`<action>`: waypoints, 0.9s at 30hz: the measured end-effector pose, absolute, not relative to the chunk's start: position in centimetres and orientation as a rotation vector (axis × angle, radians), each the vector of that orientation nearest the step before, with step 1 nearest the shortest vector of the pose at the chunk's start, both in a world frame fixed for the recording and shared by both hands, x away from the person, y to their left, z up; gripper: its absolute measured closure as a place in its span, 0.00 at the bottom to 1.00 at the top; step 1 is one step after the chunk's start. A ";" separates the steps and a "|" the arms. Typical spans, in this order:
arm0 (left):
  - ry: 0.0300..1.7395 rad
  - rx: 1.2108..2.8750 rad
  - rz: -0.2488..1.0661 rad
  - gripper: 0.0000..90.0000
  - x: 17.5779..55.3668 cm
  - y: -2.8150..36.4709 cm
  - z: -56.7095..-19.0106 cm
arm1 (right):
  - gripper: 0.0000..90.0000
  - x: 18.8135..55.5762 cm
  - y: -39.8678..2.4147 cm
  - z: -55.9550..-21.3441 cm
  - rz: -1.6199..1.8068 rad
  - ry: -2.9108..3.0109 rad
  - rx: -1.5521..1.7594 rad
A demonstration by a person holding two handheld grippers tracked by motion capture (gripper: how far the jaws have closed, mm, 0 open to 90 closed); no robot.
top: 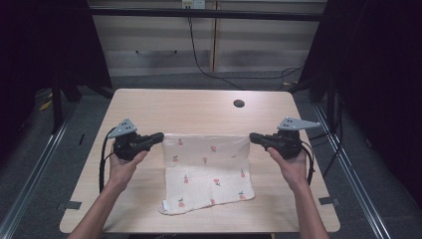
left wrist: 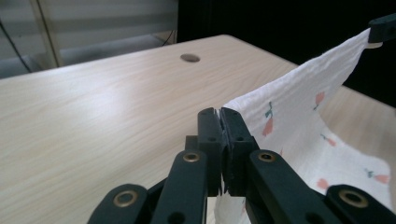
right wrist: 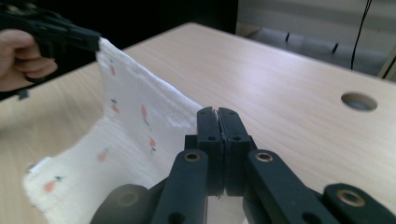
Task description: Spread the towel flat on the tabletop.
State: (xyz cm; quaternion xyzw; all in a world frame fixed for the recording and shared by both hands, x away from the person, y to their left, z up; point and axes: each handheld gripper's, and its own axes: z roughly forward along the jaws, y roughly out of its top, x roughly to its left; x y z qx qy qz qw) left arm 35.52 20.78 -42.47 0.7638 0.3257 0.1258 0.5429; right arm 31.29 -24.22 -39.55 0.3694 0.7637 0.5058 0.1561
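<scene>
One white cloth (top: 206,172) printed with small red fruit motifs is lying spread over the middle of the light wooden table (top: 199,112), and its far edge is being held up off the surface while the near part is resting flat, with the near left corner curling slightly. Two hand-held grippers are working on it, one at each far corner. The left gripper (top: 158,136) is clamping the far left corner of the cloth: in the left gripper view its two black jaws are pressing together with a sliver of white fabric (left wrist: 299,116) pinched between them. The right gripper (top: 254,137) is gripping the far right corner in the same way, jaws pressed tight on the cloth's edge (right wrist: 140,116) in the right gripper view. Between the two grippers the raised edge is stretching in a nearly straight line. Two hands are holding the grippers, the left hand (top: 124,162) and the right hand (top: 291,164). One round cable hole (top: 239,103) is sitting in the table beyond the cloth, well apart from it.
</scene>
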 end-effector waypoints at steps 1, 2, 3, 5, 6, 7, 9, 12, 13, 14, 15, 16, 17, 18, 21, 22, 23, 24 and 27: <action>0.780 1.814 0.297 0.98 35.7 20.7 -42.6 | 0.99 31.8 -24.1 -40.1 1.424 2.201 1.055; 0.784 1.815 0.296 0.98 35.9 20.7 -42.8 | 0.99 32.3 -24.0 -40.5 1.420 2.206 1.063; 0.792 1.819 0.295 0.98 36.1 20.7 -42.9 | 0.99 32.8 -24.0 -40.8 1.430 2.201 1.070; 0.818 1.822 0.300 0.98 36.6 20.7 -43.4 | 0.98 33.7 -24.0 -41.5 1.444 2.193 1.083; 0.835 1.816 0.291 0.98 36.9 20.7 -43.8 | 0.98 34.2 -24.0 -41.8 1.444 2.191 1.088; 0.845 1.822 0.289 0.98 37.4 20.8 -44.1 | 0.98 34.7 -24.0 -42.1 1.444 2.192 1.096; 0.879 1.826 0.282 0.97 38.0 20.6 -44.9 | 0.97 35.7 -23.9 -42.6 1.445 2.182 1.121; 0.911 1.846 0.261 0.97 39.0 20.5 -46.0 | 0.94 37.2 -23.7 -43.5 1.421 2.184 1.160; 0.921 1.859 0.256 0.96 39.3 20.4 -46.3 | 0.94 37.8 -23.6 -43.8 1.418 2.187 1.174; 0.933 1.871 0.259 0.96 39.6 20.5 -46.6 | 0.93 38.3 -23.6 -44.1 1.407 2.181 1.188; 0.955 1.863 0.249 0.95 39.8 20.6 -46.9 | 0.92 38.7 -23.6 -44.4 1.407 2.178 1.201; 0.970 1.860 0.246 0.94 40.0 20.8 -47.1 | 0.91 39.0 -23.6 -44.6 1.398 2.178 1.212; 0.977 1.863 0.250 0.92 40.1 21.0 -47.3 | 0.90 39.2 -23.6 -44.8 1.386 2.176 1.222; 0.984 1.860 0.244 0.91 40.1 21.2 -47.4 | 0.86 39.4 -23.6 -45.0 1.373 2.168 1.237; 0.997 1.851 0.239 0.86 40.0 21.7 -47.5 | 0.79 39.4 -23.8 -45.2 1.352 2.148 1.270; 1.006 1.845 0.243 0.84 40.0 22.0 -47.6 | 0.77 39.3 -23.9 -45.3 1.347 2.144 1.275; 1.014 1.844 0.248 0.83 40.0 22.1 -47.5 | 0.76 39.2 -23.9 -45.3 1.353 2.145 1.275; 1.019 1.842 0.247 0.81 40.0 22.3 -47.5 | 0.74 39.1 -24.0 -45.2 1.352 2.150 1.269; 1.016 1.834 0.259 0.80 39.5 22.8 -47.1 | 0.68 38.6 -24.0 -44.8 1.353 2.166 1.265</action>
